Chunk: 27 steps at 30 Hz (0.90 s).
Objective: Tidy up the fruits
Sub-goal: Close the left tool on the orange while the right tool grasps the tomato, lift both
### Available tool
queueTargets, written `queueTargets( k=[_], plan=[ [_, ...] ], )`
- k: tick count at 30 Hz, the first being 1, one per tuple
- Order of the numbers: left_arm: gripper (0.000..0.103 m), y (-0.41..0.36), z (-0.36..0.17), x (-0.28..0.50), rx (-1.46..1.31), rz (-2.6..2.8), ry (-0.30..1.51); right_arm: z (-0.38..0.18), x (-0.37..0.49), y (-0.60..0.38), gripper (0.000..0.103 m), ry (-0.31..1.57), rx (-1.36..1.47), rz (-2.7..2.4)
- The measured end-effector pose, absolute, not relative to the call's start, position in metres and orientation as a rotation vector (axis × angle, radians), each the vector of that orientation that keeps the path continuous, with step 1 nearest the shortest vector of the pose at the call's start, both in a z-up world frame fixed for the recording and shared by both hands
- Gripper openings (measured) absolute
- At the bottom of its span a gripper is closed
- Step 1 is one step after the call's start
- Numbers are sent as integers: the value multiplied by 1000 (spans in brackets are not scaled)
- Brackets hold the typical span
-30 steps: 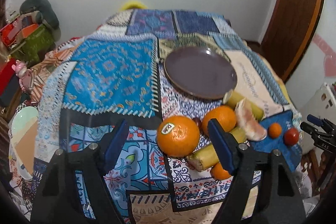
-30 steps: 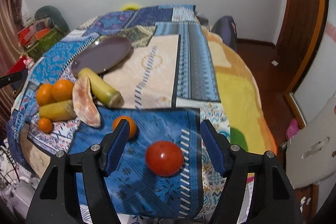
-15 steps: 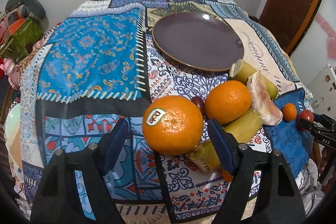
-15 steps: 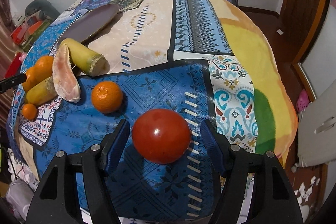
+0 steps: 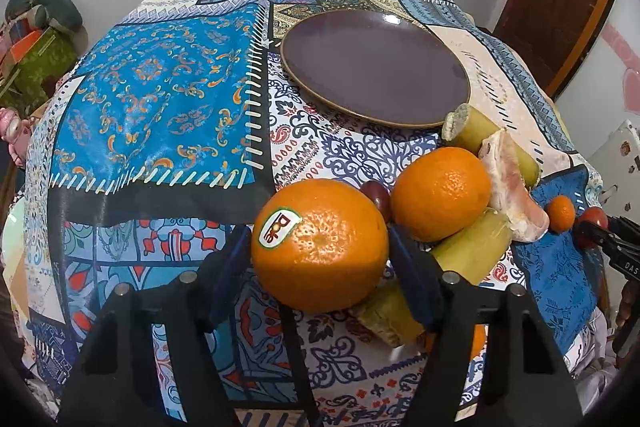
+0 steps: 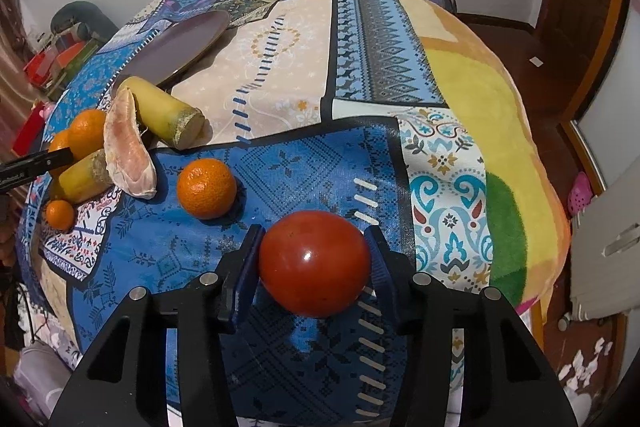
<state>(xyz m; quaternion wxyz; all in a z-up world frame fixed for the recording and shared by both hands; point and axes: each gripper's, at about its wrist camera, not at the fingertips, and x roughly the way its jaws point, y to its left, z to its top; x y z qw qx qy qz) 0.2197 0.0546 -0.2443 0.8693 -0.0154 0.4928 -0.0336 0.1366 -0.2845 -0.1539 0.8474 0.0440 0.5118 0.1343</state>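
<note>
Seemingly, sugarcane piece (image 6: 166,111) lies flat, cut end toward the tomato (image 6: 314,263).

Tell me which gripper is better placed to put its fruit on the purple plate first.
Left. The left gripper, closing around the stickered orange, sits just short of the plate; the right gripper, closing around the tomato, is farther off.

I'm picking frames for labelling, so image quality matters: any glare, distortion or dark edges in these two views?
Left wrist view: strong fisheye bulge, black corners, a window glint on the purple plate, stickered orange sharp. Right wrist view: same bulge and dark rim, a small highlight on the tomato, soft shadows under the fruit.
</note>
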Motion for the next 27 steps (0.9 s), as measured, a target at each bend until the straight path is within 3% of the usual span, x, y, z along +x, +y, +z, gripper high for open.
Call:
queueTargets(
  k=[27],
  plan=[
    [68,56,-156,219,-46,-35,808,-70,184,-254,47,774,18,343]
  ],
)
